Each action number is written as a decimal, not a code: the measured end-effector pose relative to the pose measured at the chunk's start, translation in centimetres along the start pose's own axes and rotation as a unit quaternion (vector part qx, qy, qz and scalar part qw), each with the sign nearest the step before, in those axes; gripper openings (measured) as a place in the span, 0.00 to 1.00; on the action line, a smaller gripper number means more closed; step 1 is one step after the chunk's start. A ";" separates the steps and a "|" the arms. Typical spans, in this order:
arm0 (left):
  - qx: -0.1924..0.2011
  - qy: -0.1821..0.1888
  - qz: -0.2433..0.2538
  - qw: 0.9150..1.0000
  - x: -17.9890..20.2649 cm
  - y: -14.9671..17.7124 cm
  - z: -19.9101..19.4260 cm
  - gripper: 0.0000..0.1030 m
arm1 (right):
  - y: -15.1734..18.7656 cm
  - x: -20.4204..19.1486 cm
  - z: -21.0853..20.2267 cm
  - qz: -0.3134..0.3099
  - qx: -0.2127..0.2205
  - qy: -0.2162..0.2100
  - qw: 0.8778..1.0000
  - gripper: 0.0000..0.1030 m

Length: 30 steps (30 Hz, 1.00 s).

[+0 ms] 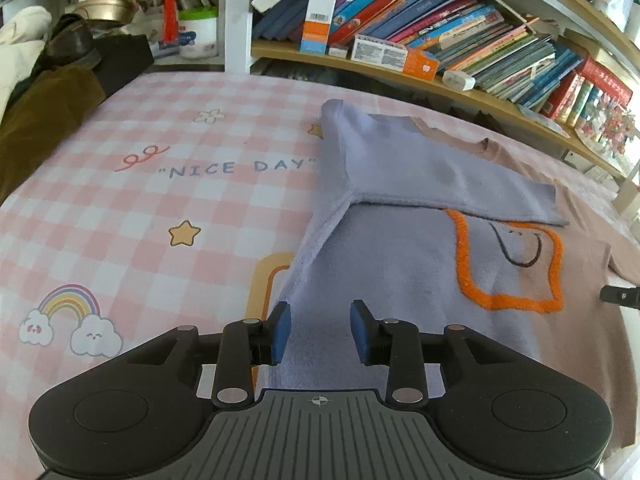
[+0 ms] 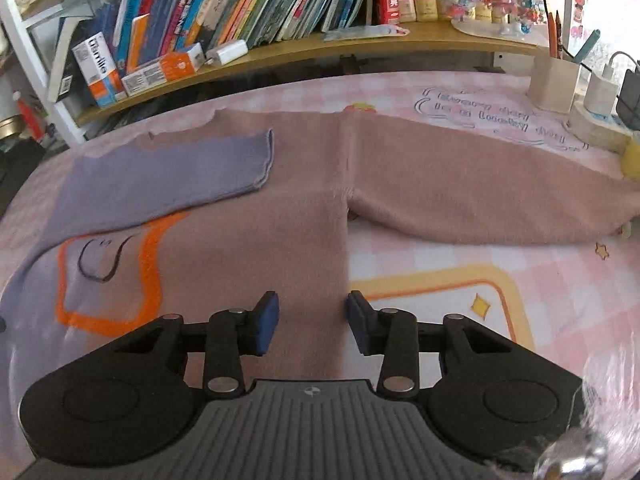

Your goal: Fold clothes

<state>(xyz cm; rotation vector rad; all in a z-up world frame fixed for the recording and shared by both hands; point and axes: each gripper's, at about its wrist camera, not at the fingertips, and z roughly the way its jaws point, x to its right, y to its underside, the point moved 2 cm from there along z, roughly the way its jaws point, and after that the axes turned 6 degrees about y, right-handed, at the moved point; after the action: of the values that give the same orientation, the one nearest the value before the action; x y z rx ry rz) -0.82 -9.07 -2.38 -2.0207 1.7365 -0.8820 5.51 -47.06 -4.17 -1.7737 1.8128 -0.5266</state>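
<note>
Left wrist view: left gripper (image 1: 320, 330) hovers low over the near left hem area of the sweater (image 1: 384, 272), fingers spread, blue pads (image 1: 280, 332) apart with nothing between them. The sweater lies flat on the pink checked cloth (image 1: 140, 200); this view shows its lavender half, with the lavender sleeve (image 1: 440, 176) folded across the chest toward the right. The sleeve covers the top of the orange outlined patch (image 1: 516, 264), so the smiley on it is only partly visible. Only here: "NICE DAY" print (image 1: 240, 168), rainbow print (image 1: 70, 320), brown garment pile (image 1: 44, 120) at far left. Bookshelf (image 1: 440, 40) runs along the far side. A small dark object (image 1: 620, 295) at the right edge is cut off; cannot tell what it is. The sweater's right side runs out of frame.

Right wrist view: right gripper (image 2: 312, 322) hovers over the sweater's tan half (image 2: 260, 200) near the bottom hem, right at the body's right edge; fingers spread, nothing pinched. Only here: the tan sleeve (image 2: 480, 192) stretched out flat to the right, unfolded, its cuff cut off by the frame edge. The folded lavender sleeve (image 2: 168, 176) sits at far left, cuff ending near the chest centre. Pen holder (image 2: 554, 80) and charger (image 2: 600, 88) stand at far right. Lower right corner is blurred by something shiny and unreadable.
</note>
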 end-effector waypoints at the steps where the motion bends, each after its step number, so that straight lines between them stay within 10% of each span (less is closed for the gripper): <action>1: 0.000 0.002 -0.005 1.000 -0.1 0.0 0.2 0.32 | -0.1 -0.1 0.2 0.000 0.001 0.004 1.000 0.24; 8: -0.004 0.013 -0.005 1.000 -0.6 -0.4 1.0 0.05 | -2.5 -2.2 2.6 -0.049 0.018 0.010 0.999 0.08; 17: -0.004 0.011 0.003 1.000 -0.4 -2.0 2.3 0.05 | -4.9 -4.2 5.2 -0.088 0.045 0.024 0.995 0.08; 30: -0.006 0.021 -0.008 1.000 -1.6 -1.7 1.5 0.04 | 0.1 -1.7 -0.1 -0.030 -0.005 0.006 1.000 0.14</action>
<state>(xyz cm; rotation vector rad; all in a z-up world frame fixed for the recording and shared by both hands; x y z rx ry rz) 1.37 -7.43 -2.83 -2.0407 1.7539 -0.9276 5.34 -45.39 -4.01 -1.8402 1.7782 -0.5532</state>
